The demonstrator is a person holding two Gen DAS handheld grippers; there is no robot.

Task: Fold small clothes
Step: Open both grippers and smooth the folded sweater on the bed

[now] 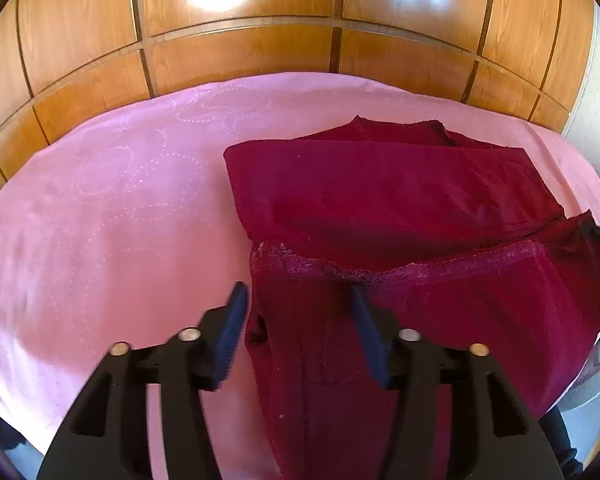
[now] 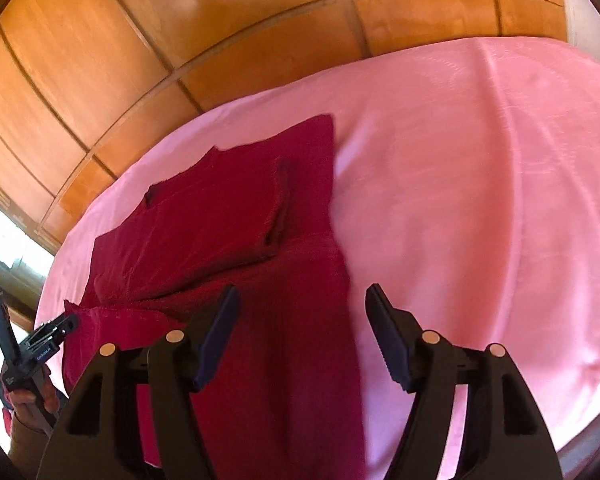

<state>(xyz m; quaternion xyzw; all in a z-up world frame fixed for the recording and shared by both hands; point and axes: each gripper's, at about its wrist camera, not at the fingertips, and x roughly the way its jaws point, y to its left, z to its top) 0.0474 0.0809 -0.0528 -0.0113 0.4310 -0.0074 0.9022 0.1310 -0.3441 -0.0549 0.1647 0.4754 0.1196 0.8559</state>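
Left claw: left gripper (image 1: 298, 300) stands with its jaws apart, nothing pinched; the dark red garment (image 1: 400, 208) lies between and under the blue pads without being pressed.
Left-wrist view, garment: it fills the frame from centre out to 3 o'clock, spread on the pink bedspread (image 1: 100, 200), with a frayed pale hem (image 1: 380, 270) running across just beyond the fingertips.
Left-wrist view, fold: a near layer appears to lie doubled over the far one, the hem marking its edge; the near part hangs toward 6 o'clock, over the bed edge as far as I can tell.
Left-wrist view, surroundings: wooden panelling (image 1: 260, 52) rises at 12 o'clock; a bit of black hardware peeks in at 3 o'clock.
Right claw: right gripper (image 2: 302, 304) is likewise spread wide and empty, one pad over the garment (image 2: 240, 216), the other over bare bedspread (image 2: 480, 200).
Right-wrist view, garment: it runs from 10 o'clock to 6 o'clock, its right edge passing between the fingers.
Right-wrist view, other hand: at 8 o'clock a hand (image 2: 28, 392) holds the left gripper's handle beside the cloth.
Risk, slide: with both claws released, the hanging part could drag the fold off the bed.
Risk, snag: a ribbed pad might catch the fraying hem and pull the layer askew.
Risk, uneven fold: the hem looks wavy, so the next crease may set crooked.
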